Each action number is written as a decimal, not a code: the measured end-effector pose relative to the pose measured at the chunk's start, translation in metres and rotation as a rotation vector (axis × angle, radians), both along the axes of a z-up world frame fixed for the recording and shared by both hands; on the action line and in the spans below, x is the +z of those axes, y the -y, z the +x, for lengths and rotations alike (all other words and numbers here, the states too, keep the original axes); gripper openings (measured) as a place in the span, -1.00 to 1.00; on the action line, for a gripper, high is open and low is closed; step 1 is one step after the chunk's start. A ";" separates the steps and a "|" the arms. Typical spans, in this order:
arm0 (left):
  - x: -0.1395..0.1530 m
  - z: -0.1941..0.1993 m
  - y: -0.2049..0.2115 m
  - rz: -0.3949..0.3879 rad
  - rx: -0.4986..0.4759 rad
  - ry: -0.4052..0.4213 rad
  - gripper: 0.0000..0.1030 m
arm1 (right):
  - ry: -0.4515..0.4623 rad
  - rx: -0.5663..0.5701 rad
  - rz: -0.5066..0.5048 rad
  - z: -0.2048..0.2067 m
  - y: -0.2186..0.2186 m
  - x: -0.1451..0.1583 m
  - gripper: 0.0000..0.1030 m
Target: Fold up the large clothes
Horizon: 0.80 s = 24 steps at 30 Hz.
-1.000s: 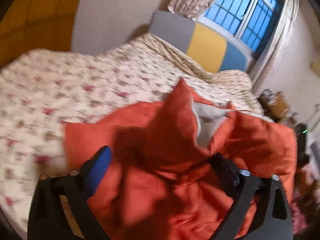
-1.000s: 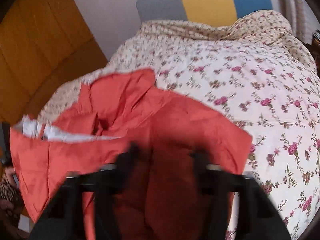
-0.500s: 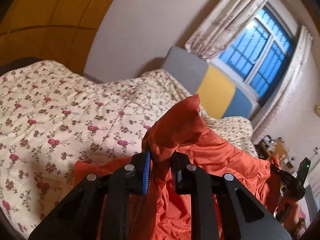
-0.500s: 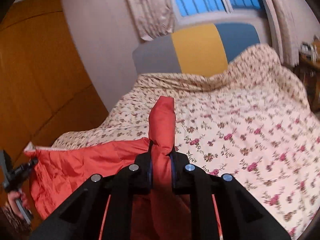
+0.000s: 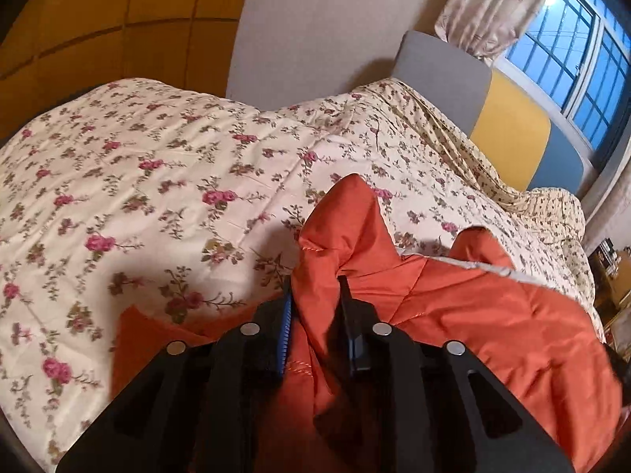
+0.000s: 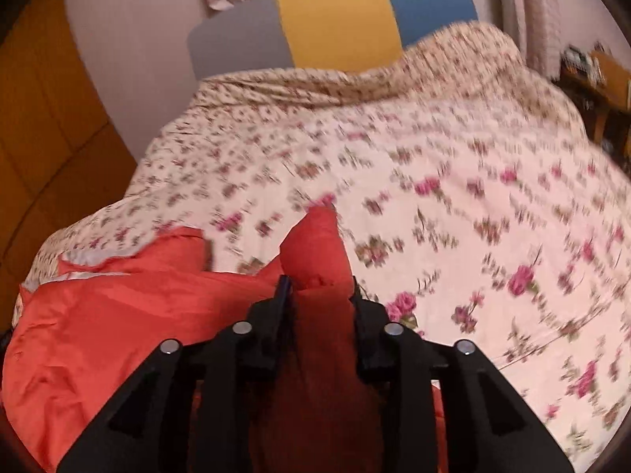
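A large orange quilted jacket (image 5: 473, 307) with a pale grey lining lies bunched on the flowered quilt (image 5: 157, 181) of a bed. My left gripper (image 5: 315, 295) has a raised corner of the jacket between its fingers; its jaws are opening, and the fabric still fills the gap. In the right wrist view the same jacket (image 6: 118, 307) spreads to the left. My right gripper (image 6: 318, 287) holds another upright fold of it; these jaws are opening too, with cloth touching both pads.
The quilt (image 6: 473, 216) covers the whole bed. A grey, yellow and blue headboard (image 6: 335, 19) stands at the far end under a curtained window (image 5: 572, 39). Yellow wooden panels (image 5: 98, 19) line the left wall. A cluttered desk (image 6: 599, 71) stands at the right.
Both grippers closed on folds of the jacket and raised them, then tipped back down toward the bed. The gaps between the fingers are wider now than half a second ago.
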<state>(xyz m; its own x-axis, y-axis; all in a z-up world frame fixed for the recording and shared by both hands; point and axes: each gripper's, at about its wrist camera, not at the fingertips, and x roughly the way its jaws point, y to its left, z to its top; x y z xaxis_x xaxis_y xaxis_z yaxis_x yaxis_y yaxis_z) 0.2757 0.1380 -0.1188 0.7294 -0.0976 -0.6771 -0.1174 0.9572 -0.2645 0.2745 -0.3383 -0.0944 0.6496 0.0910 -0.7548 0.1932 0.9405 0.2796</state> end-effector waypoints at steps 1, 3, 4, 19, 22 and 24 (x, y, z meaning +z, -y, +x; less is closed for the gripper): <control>-0.003 0.000 0.001 0.003 -0.002 0.005 -0.50 | -0.019 -0.015 0.005 0.003 0.002 -0.007 -0.43; -0.011 0.004 0.002 -0.005 -0.003 -0.006 -0.43 | -0.043 -0.026 0.029 0.007 0.006 -0.017 -0.43; -0.013 0.006 0.002 -0.009 -0.005 -0.013 -0.40 | -0.052 -0.033 0.046 0.009 0.009 -0.022 -0.43; -0.006 -0.002 0.013 0.066 0.030 -0.055 0.58 | -0.078 -0.070 -0.130 0.011 -0.011 -0.024 -0.31; 0.020 -0.030 0.017 0.081 0.071 0.020 0.71 | -0.080 -0.077 -0.150 0.010 -0.013 -0.024 -0.27; 0.045 -0.058 0.026 0.051 0.102 0.115 0.71 | -0.082 -0.082 -0.159 0.010 -0.013 -0.023 -0.23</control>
